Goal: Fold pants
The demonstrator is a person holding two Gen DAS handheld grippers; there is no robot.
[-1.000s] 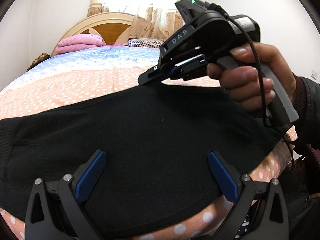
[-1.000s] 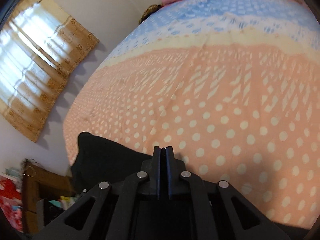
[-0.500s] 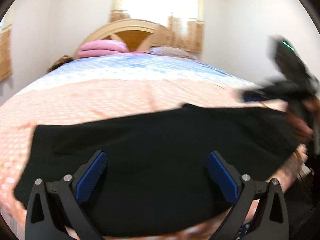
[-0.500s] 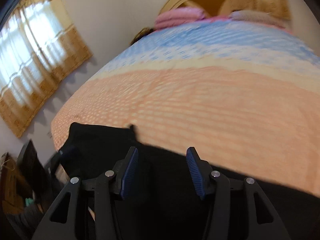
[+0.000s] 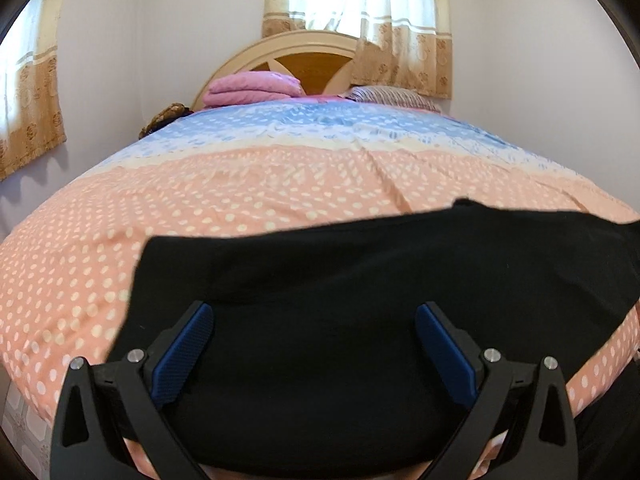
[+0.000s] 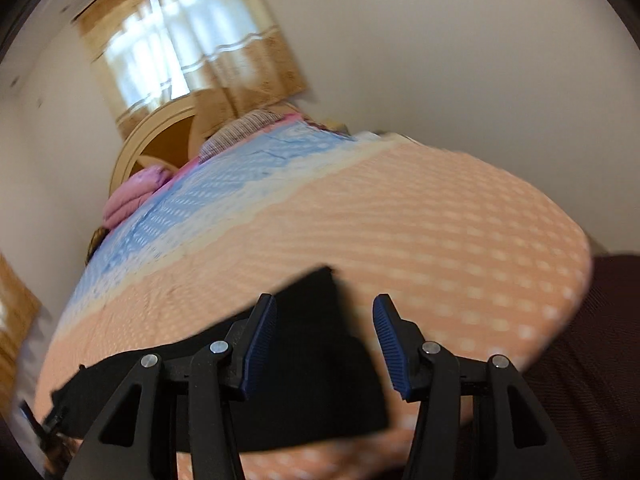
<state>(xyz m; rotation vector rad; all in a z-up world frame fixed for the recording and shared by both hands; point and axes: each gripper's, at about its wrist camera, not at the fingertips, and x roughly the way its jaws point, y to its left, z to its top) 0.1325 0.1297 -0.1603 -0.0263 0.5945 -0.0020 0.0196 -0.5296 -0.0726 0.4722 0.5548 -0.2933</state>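
The black pants (image 5: 360, 280) lie flat in a folded band across the near edge of the bed. My left gripper (image 5: 314, 312) is open and empty, held above the middle of the pants. In the right wrist view the pants (image 6: 312, 360) end in a corner just ahead of my right gripper (image 6: 324, 304), which is open and empty above that end. The right wrist view is tilted and blurred.
The bed (image 5: 240, 184) has a peach polka-dot and blue cover. A folded pink blanket (image 5: 252, 86) and a striped pillow (image 5: 388, 96) lie at the wooden headboard (image 5: 312, 56). Curtained windows are behind and on the left wall. The bed's near edge drops off below the pants.
My right gripper has opened, let go of the pants and swung away to the right end. My left gripper has shifted so the right gripper is out of its view.
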